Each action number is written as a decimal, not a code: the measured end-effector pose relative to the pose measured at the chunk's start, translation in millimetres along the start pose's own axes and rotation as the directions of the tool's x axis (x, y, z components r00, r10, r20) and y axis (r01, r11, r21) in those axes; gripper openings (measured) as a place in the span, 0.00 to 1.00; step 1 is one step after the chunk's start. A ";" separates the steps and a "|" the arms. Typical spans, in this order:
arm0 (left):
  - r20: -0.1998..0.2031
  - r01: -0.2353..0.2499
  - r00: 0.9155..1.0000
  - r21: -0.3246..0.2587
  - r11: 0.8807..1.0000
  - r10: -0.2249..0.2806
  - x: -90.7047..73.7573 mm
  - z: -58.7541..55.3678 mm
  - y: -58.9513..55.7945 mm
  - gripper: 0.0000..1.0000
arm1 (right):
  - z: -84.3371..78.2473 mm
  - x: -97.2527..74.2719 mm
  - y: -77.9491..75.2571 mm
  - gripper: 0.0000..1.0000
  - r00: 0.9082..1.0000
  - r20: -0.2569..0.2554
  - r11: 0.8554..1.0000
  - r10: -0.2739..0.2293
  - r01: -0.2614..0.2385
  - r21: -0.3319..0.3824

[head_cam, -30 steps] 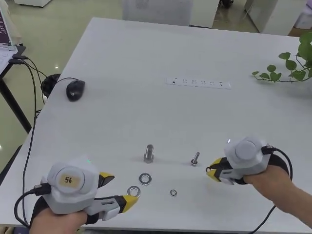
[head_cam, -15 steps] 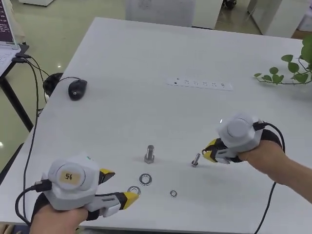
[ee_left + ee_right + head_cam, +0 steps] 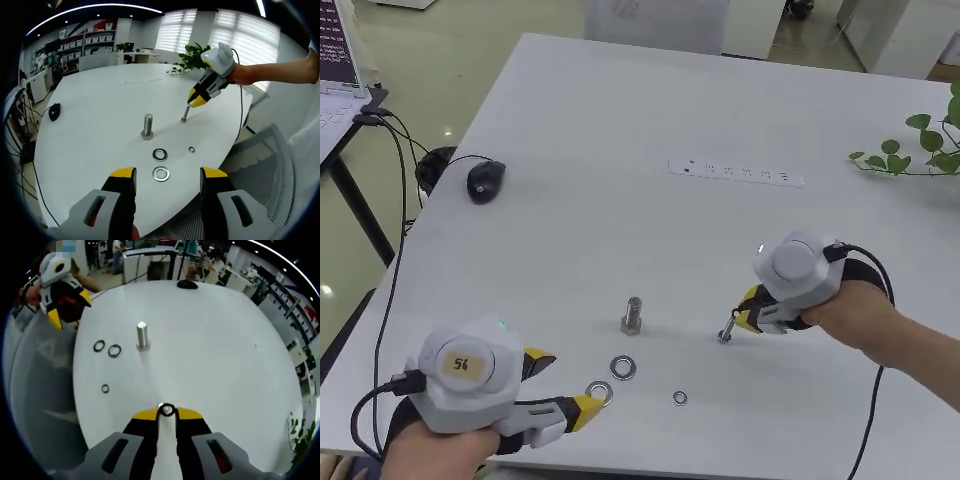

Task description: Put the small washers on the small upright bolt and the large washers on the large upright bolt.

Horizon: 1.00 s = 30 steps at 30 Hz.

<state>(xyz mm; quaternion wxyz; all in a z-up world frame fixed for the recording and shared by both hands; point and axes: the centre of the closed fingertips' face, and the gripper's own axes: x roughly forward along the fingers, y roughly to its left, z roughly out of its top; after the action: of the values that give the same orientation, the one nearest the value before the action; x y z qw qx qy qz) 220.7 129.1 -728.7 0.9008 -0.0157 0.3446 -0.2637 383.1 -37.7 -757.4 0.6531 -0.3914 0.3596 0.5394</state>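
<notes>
R gripper (image 3: 745, 322): fingers nearly closed, pinching small washer (image 3: 166, 410) just above small bolt (image 3: 725, 333). L gripper (image 3: 563, 385): fingers wide apart, empty, tips beside a large washer (image 3: 598, 391) on worktop (image 3: 620, 150); 2nd large washer (image 3: 623, 367) & large bolt (image 3: 632, 315) nearby, loose small washer (image 3: 680, 398) lying flat between

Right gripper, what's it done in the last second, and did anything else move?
The right gripper, shut on a small washer, moved left and forward to the small bolt. The left gripper, large bolt and three loose washers stayed put.
</notes>
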 end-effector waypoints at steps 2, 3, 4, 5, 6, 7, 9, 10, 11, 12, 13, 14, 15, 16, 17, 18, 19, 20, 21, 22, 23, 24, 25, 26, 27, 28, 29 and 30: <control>0.000 0.000 1.000 -0.002 1.000 0.000 -0.1 0.0 -0.1 0.50 | -0.6 0.9 0.5 0.13 1.000 -0.003 1.000 0.003 -0.003 -0.002; 0.001 0.000 1.000 -0.003 1.000 0.000 -0.1 0.3 0.0 0.50 | -1.0 1.3 1.0 0.13 1.000 -0.007 1.000 0.006 -0.006 -0.004; 0.001 0.000 1.000 -0.002 1.000 0.000 0.1 0.5 0.3 0.50 | -1.1 1.6 1.0 0.13 1.000 -0.009 1.000 0.006 -0.006 -0.004; 0.002 0.000 1.000 -0.002 1.000 0.000 0.2 1.1 0.6 0.50 | -1.2 2.1 1.2 0.13 1.000 -0.010 1.000 0.008 -0.008 -0.005; 0.003 0.000 1.000 -0.002 1.000 0.000 0.3 1.7 0.6 0.50 | -1.3 2.5 1.4 0.13 1.000 -0.011 1.000 0.009 -0.010 -0.006; 0.003 0.000 1.000 -0.001 1.000 0.000 0.5 2.3 1.0 0.50 | -1.3 3.0 2.1 0.13 1.000 -0.014 1.000 0.011 -0.011 -0.007; 0.003 0.000 1.000 0.001 1.000 0.000 0.8 2.9 1.6 0.50 | -1.9 4.2 2.1 0.13 1.000 -0.018 1.000 0.011 -0.012 -0.011; 0.003 0.000 1.000 0.002 1.000 0.000 1.3 3.2 2.0 0.50 | -2.4 4.9 2.1 0.13 1.000 -0.022 1.000 0.013 -0.013 -0.014; 0.003 0.000 1.000 0.002 1.000 0.000 1.3 3.4 2.1 0.50 | -2.7 5.2 2.2 0.13 1.000 -0.024 1.000 0.013 -0.014 -0.015; 0.004 0.000 1.000 0.002 1.000 0.000 1.0 4.2 1.7 0.50 | -2.7 5.4 2.1 0.13 1.000 -0.025 1.000 0.014 -0.014 -0.016; 0.004 0.000 1.000 0.002 1.000 0.000 0.9 4.2 1.6 0.50 | -2.9 5.8 2.0 0.13 1.000 -0.026 1.000 0.014 -0.015 -0.016; 0.003 0.000 1.000 0.002 1.000 0.000 1.1 4.3 2.0 0.50 | -2.9 6.2 2.2 0.13 0.999 -0.027 1.000 0.017 -0.018 -0.015; 0.003 -0.001 1.000 0.002 1.000 0.001 1.1 4.3 2.2 0.50 | -2.8 6.3 2.5 0.13 0.999 -0.028 1.000 0.018 -0.018 -0.015; 0.002 0.001 1.000 0.001 1.000 -0.001 1.1 4.1 1.9 0.50 | -2.7 6.7 2.5 0.13 0.999 -0.029 1.000 0.018 -0.019 -0.015; 0.002 0.001 1.000 0.002 1.000 -0.001 1.1 4.0 1.8 0.50 | -2.5 6.9 2.6 0.13 0.999 -0.030 1.000 0.019 -0.019 -0.013; 0.001 0.002 1.000 0.003 1.000 -0.002 1.3 3.7 1.8 0.50 | -2.2 7.4 2.8 0.13 0.999 -0.031 1.000 0.021 -0.022 -0.013; 0.000 0.002 1.000 0.003 1.000 -0.002 1.4 3.5 1.8 0.50 | -2.1 7.9 2.6 0.13 0.999 -0.032 1.000 0.021 -0.022 -0.014; -0.001 0.002 1.000 0.002 1.000 -0.002 1.4 3.4 1.6 0.50 | -2.1 8.7 2.3 0.13 0.999 -0.033 1.000 0.021 -0.021 -0.015; -0.001 0.002 1.000 0.002 1.000 -0.002 1.4 3.2 1.5 0.50 | -2.4 9.2 2.3 0.13 0.999 -0.035 1.000 0.022 -0.023 -0.014; -0.002 0.002 1.000 0.002 1.000 -0.002 1.8 3.0 1.7 0.50 | -2.5 9.6 2.4 0.13 0.999 -0.036 1.000 0.024 -0.024 -0.013; -0.002 0.002 1.000 0.002 1.000 -0.002 1.8 3.1 1.7 0.50 | -2.2 9.9 2.6 0.13 0.999 -0.037 1.000 0.023 -0.024 -0.014; -0.001 0.002 1.000 0.002 1.000 -0.002 2.4 2.9 2.1 0.50 | -2.1 10.4 2.8 0.13 0.999 -0.038 1.000 0.025 -0.026 -0.014; -0.002 0.002 1.000 0.001 1.000 -0.002 2.5 2.7 2.2 0.50 | -2.9 11.1 3.3 0.13 0.999 -0.043 1.000 0.028 -0.028 -0.012; -0.003 0.001 1.000 0.001 1.000 -0.001 2.6 2.4 2.3 0.50 | -3.1 11.7 3.2 0.13 0.999 -0.043 1.000 0.027 -0.028 -0.013; -0.003 0.000 1.000 0.001 1.000 0.000 2.5 2.3 2.4 0.50 | -3.6 13.5 2.5 0.13 0.999 -0.045 0.999 0.028 -0.029 -0.015; -0.003 0.000 1.000 0.000 1.000 0.000 2.3 2.4 2.2 0.50 | -4.5 14.5 2.7 0.13 0.998 -0.049 0.999 0.031 -0.032 -0.014; -0.003 0.000 1.000 -0.001 1.000 0.000 2.1 2.2 2.2 0.50 | -4.5 15.3 2.6 0.13 0.998 -0.047 0.999 0.032 -0.033 -0.014; -0.004 -0.001 1.000 -0.002 1.000 0.001 2.1 1.4 2.6 0.50 | -5.3 16.8 2.4 0.13 0.998 -0.049 0.999 0.034 -0.035 -0.012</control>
<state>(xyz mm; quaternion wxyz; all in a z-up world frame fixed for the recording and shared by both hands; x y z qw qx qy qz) 224.1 130.1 -729.5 0.9003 -0.0159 0.3466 -0.2627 383.1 -35.1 -775.0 0.6322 -0.4025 0.3786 0.5431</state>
